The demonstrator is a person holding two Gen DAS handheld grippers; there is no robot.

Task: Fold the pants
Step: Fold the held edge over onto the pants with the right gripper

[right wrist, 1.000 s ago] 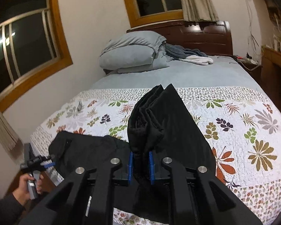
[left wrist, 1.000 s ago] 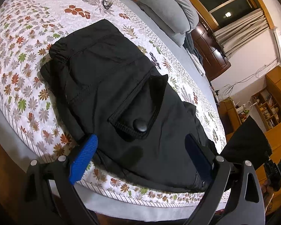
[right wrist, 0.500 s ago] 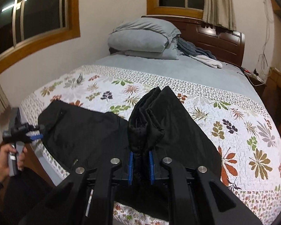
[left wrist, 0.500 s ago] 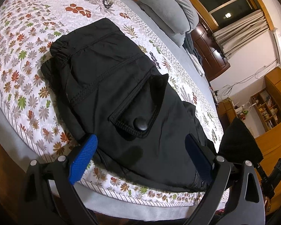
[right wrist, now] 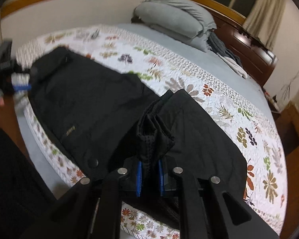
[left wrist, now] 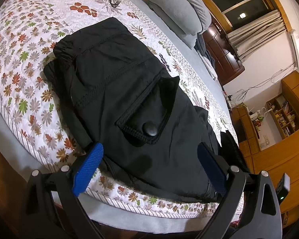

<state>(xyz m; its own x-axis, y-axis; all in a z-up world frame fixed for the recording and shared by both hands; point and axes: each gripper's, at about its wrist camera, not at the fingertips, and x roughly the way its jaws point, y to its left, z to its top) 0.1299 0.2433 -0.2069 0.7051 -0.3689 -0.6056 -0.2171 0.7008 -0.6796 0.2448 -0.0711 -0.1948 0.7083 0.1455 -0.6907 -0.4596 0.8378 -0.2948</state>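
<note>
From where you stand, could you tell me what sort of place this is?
Almost certainly a home bedroom: the black pants lie on a bed with a leaf-print quilt, grey pillows sit against a dark wooden headboard, and curtained windows are behind.

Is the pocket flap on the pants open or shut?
Shut: the flap lies flat on the pants, its round snap at the lower edge.

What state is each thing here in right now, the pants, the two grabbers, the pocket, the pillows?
Black pants: lying on the floral quilt, leg end lifted and bunched.
Right gripper: shut on the bunched leg end.
Left gripper: open, holding nothing, over the pants near the bed edge.
Pocket flap: lying flat, its button showing.
Grey pillows: stacked at the headboard.
Curtains: drawn aside, window dark.
</note>
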